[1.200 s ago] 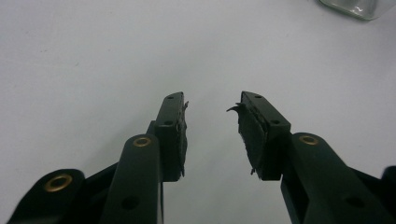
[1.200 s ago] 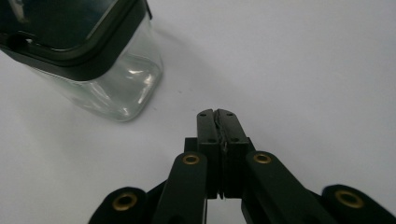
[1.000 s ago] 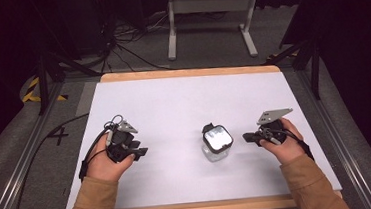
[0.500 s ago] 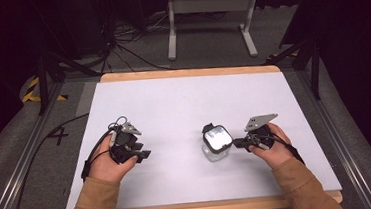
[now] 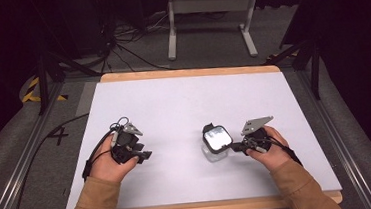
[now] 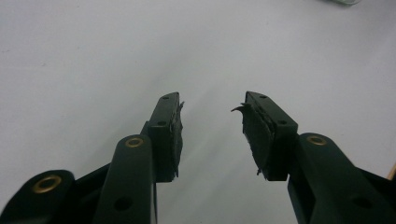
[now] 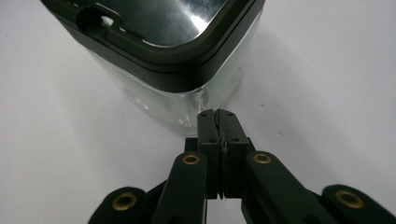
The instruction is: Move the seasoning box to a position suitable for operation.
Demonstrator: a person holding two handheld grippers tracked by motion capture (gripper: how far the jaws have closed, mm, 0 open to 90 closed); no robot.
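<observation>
Fingers first, going left to right: my left gripper (image 5: 138,154) has its jaws spread apart with nothing between them, resting over the bare white table (image 5: 183,104), well to the left of the jar (image 5: 215,143). My right gripper (image 5: 239,146) has its jaws pressed flat together, gripping nothing, with the tips just beside the jar's right side; from the right gripper view I cannot tell if they touch the glass (image 7: 187,105).

That jar stands upright slightly right of the table's middle, toward my edge. Its long axis runs straight up, black square lid (image 7: 154,42) on top, pointing at the ceiling.

I judge the right hand (image 5: 267,148) far nearer, the jar lying directly ahead of its tips.
</observation>
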